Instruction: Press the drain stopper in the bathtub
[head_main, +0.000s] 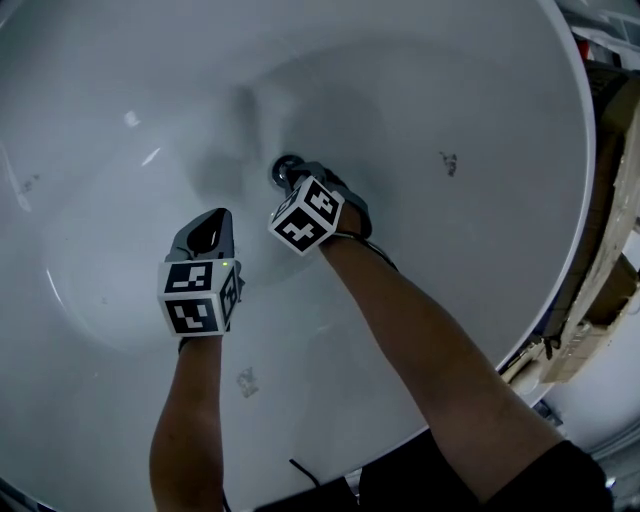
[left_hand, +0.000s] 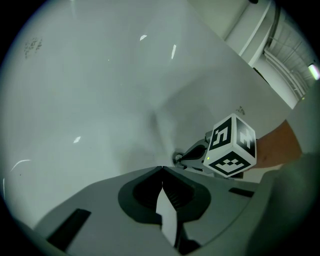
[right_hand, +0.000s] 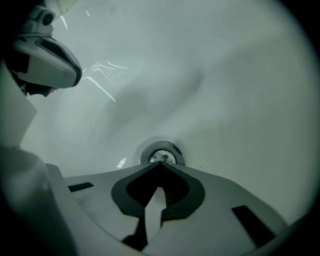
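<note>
Drain stopper (right_hand: 162, 155) just ahead of right claw (right_hand: 161, 165), pressed together: best pushed squarely at centre, left claw (left_hand: 161, 169), likewise closed, kept aside.

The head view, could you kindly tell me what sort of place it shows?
Probably a bathroom: a smooth white bathtub with curved walls and a round chrome drain stopper in its floor.

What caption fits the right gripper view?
Right gripper, jaws together, tips at the chrome drain stopper in the white bathtub.
</note>
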